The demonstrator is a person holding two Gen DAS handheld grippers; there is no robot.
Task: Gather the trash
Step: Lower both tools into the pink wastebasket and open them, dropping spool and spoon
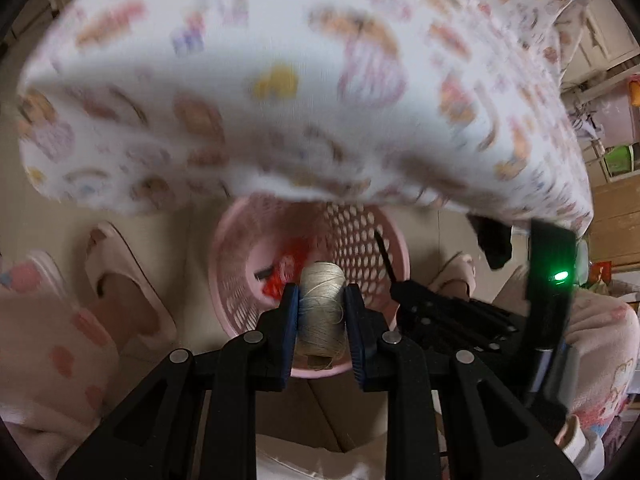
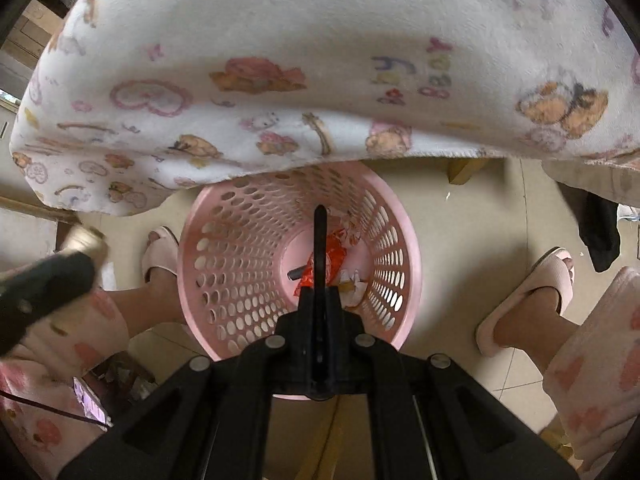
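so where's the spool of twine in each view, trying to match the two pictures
Left wrist view: the spool of twine sits low in the centre, clamped between the left tongs, above the pink basket.
Right wrist view: only its blurred pale end shows at the left edge, past the dark left tongs.
Shared landmark: the pink basket, with the red wrapper inside.

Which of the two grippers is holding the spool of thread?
The left gripper: the beige spool of thread sits between its blue pads. The right gripper pinches a thin black stick.
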